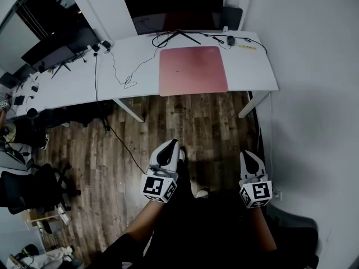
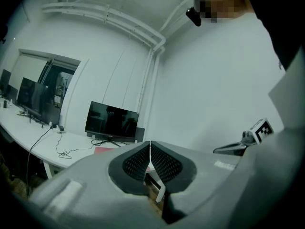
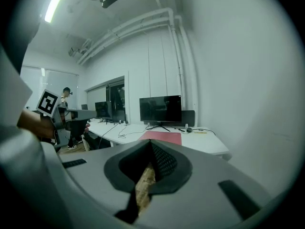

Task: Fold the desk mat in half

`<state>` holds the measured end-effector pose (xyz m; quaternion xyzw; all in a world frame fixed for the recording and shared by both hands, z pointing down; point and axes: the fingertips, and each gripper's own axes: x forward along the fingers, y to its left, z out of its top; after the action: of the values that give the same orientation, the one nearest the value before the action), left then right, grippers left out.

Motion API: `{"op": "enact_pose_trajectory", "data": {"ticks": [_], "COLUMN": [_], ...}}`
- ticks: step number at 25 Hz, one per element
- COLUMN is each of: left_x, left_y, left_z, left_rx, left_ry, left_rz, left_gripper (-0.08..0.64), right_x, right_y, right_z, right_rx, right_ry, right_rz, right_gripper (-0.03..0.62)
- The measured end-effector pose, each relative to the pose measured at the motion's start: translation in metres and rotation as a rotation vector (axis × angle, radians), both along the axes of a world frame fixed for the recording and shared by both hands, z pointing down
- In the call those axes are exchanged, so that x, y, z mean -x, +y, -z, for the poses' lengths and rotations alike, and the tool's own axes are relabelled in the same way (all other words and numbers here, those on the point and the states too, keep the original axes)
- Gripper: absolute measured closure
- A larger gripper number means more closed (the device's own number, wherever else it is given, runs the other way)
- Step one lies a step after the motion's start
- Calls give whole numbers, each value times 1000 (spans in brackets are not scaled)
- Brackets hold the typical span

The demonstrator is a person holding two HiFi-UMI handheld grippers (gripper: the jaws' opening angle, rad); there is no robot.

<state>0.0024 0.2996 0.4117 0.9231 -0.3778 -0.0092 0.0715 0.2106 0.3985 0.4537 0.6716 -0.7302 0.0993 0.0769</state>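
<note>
The left gripper [image 1: 168, 150] has its jaws pressed together with nothing between them, and the right gripper [image 1: 250, 162] is likewise closed and empty. Both hang side by side over the wooden floor [image 1: 190, 128], well apart from the white desk [image 1: 255, 74]. On that desk the pink desk mat [image 1: 192, 70] lies flat and unfolded, just in front of the dark monitor [image 1: 174, 10].
</note>
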Motion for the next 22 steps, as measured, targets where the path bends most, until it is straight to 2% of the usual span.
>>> {"op": "enact_pose_trajectory", "data": {"ticks": [6,11,16,22], "left_x": [0,11,24,37], "left_y": [-84,-162,-236,-303], "left_z": [0,0,4,8], "left_rx": [18,31,100,88], "left_ry": [32,45,89,87], "left_rz": [-2,3,-35,-74], "left_gripper": [538,538,538,538], "right_x": [-9,-2,10,21], "right_y": [-77,-150,-223,-286], "right_z": [3,4,7,10], "right_rx": [37,68,84,98], "right_ry": [20,29,14,-9], "right_rz": [-16,-1,-37,-70], "right_gripper": [592,592,592,592]}}
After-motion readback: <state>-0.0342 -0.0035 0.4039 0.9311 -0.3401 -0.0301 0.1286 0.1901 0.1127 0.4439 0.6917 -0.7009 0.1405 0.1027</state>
